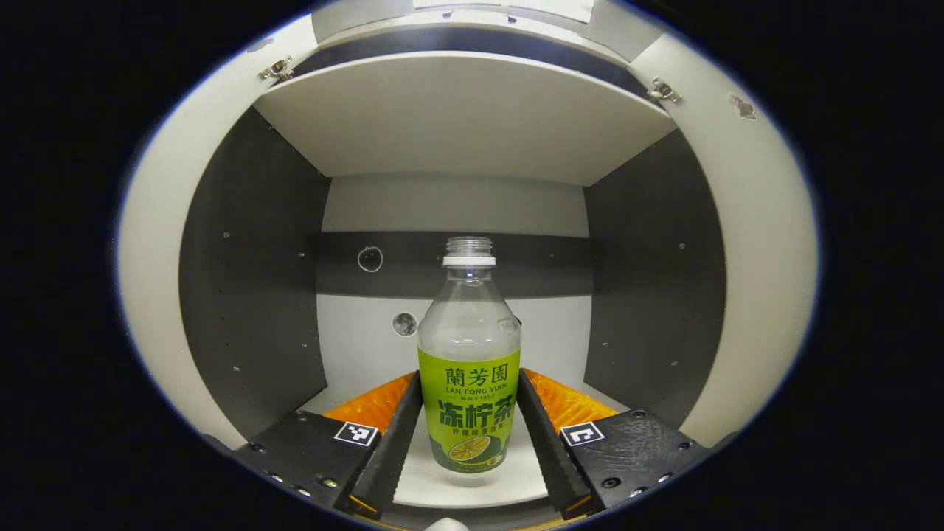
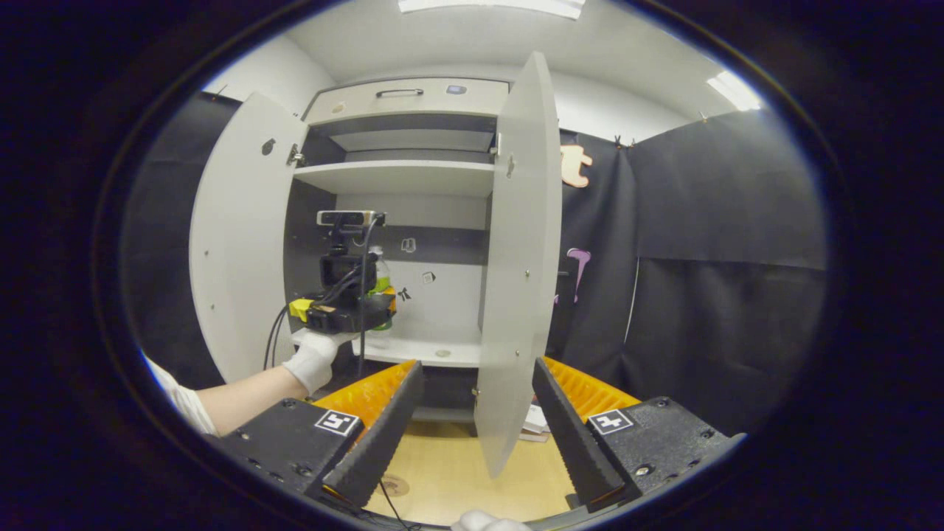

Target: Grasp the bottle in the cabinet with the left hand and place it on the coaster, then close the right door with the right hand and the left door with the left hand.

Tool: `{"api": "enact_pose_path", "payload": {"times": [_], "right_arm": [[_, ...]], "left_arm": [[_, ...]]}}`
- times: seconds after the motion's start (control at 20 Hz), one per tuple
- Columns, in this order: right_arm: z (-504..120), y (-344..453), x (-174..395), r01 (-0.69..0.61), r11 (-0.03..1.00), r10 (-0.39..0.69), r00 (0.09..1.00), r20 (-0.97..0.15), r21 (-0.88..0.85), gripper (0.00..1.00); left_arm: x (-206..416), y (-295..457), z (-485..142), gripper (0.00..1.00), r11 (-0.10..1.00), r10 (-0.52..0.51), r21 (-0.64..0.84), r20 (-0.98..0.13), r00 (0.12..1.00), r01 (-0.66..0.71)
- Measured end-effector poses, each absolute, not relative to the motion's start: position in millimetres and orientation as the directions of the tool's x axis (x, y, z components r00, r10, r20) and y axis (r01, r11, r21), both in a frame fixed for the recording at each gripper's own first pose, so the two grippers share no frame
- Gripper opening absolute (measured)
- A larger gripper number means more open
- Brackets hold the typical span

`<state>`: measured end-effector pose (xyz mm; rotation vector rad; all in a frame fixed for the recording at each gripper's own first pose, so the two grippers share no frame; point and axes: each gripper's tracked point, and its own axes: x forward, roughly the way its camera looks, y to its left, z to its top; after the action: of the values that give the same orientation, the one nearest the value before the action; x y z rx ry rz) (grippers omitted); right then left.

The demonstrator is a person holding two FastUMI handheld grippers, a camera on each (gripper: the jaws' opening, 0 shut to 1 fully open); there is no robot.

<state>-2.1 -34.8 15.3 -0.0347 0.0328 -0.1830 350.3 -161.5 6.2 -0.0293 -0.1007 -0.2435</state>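
Bottle [image 1: 469, 369] stands upright on our cabinet's lower shelf [image 1: 472, 483], and we have it between the left gripper [image 1: 469, 402] fingers, both touching its label. Farther right, our right gripper [image 2: 468, 413] hangs open before the right door [image 2: 516, 280].

The left gripper view looks straight into the cabinet [image 1: 457, 133] from close up, level with the bottle [image 1: 469, 361] between its own fingers [image 1: 391, 442]. The right gripper view faces the same cabinet [image 2: 402, 177] from farther back, taking in both open doors and the left gripper [image 2: 346, 310] inside
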Motion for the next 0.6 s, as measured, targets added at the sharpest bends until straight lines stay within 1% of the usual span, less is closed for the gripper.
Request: {"api": "enact_pose_path", "payload": {"times": [0.15,0.3,0.6], "right_arm": [[7.3,-35.6,-11.0,0.176,0.984,-0.177,0.984,-0.036,-0.021,0.97],[-4.8,-37.5,-20.6,0.174,0.985,-0.173,0.983,-0.063,0.0,0.97],[-20.2,-48.9,-37.4,0.189,0.982,-0.19,0.98,-0.063,-0.016,0.98]], "left_arm": [[291.8,-152.6,4.5,0.75,0.96,-0.277,-0.017,0.107,0.955,0.281],[236.1,-144.4,-16.4,0.75,0.953,-0.302,-0.01,0.082,0.95,0.304],[145.1,-154.0,-83.2,0.75,0.921,-0.389,-0.016,0.022,0.921,0.389]]}}
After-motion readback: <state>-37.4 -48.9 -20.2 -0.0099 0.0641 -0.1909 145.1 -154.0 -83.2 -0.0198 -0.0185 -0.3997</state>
